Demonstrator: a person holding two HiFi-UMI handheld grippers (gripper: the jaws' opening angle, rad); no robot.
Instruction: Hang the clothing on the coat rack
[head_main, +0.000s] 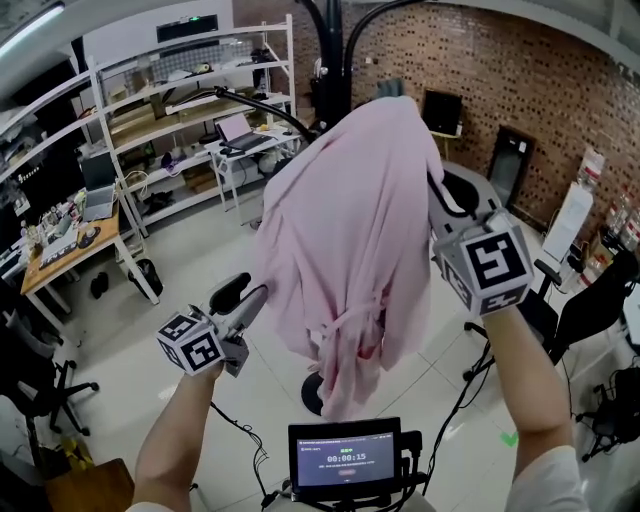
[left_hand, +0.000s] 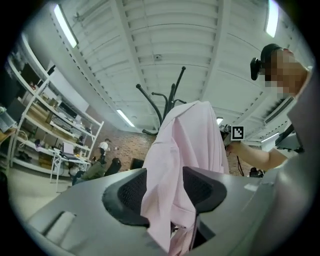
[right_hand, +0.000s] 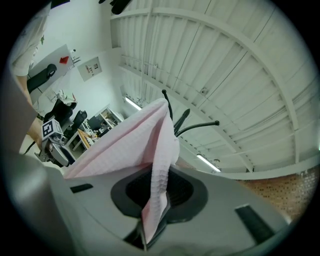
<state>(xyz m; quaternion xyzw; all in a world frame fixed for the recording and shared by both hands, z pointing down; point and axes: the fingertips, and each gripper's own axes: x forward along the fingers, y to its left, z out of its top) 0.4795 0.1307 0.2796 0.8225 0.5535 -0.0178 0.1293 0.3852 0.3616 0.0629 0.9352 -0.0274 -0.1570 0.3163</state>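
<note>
A pink garment (head_main: 345, 230) is draped over the top of the black coat rack (head_main: 330, 60) and hangs down around its pole. My left gripper (head_main: 243, 295) is low at the garment's left edge. Its jaws stand wide apart, and in the left gripper view a fold of the garment (left_hand: 185, 145) hangs loosely between the pads of the left gripper (left_hand: 167, 192). My right gripper (head_main: 437, 205) is higher, at the garment's right side, its tips hidden by cloth. In the right gripper view the right gripper (right_hand: 157, 192) pinches a narrow fold of the garment (right_hand: 135, 145), below the rack's arms (right_hand: 200, 125).
The rack's round base (head_main: 315, 395) stands on a tiled floor. White shelving (head_main: 190, 100) and a wooden desk (head_main: 70, 250) line the left, a brick wall (head_main: 480, 60) is at the back, and dark chairs (head_main: 600, 300) stand on the right. A small screen (head_main: 345, 460) sits just below me.
</note>
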